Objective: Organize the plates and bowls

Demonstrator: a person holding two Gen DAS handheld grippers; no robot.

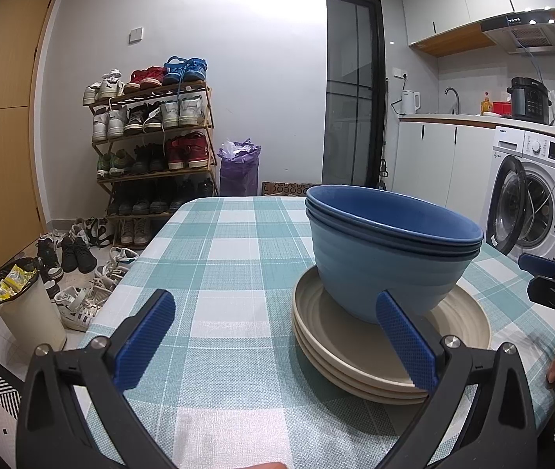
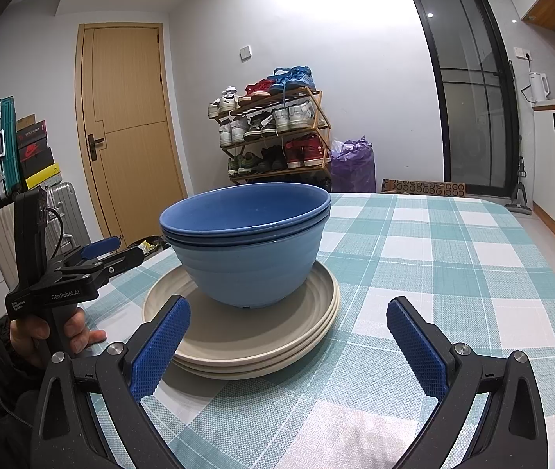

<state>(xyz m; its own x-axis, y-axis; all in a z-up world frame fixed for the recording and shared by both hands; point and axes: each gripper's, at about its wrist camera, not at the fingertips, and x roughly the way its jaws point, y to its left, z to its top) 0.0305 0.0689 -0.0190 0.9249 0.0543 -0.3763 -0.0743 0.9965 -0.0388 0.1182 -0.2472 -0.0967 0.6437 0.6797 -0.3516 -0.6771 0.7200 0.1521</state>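
**Stack complete: grippers clear of the load**

You hold the left gripper (image 1: 275, 336) and right gripper (image 2: 289, 344) spread wide and empty, flanking the stack. The nested bowls (image 2: 246, 242) sit centred on the stacked plates (image 2: 246, 336), near the table's (image 2: 453, 273) near edge. Open cloth lies toward the far edge and both sides.

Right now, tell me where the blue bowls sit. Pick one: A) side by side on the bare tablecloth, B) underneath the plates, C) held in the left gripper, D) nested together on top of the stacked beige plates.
D: the blue bowls are nested one inside another and rest on the stack of beige plates; the left gripper and the right gripper are both open and empty.
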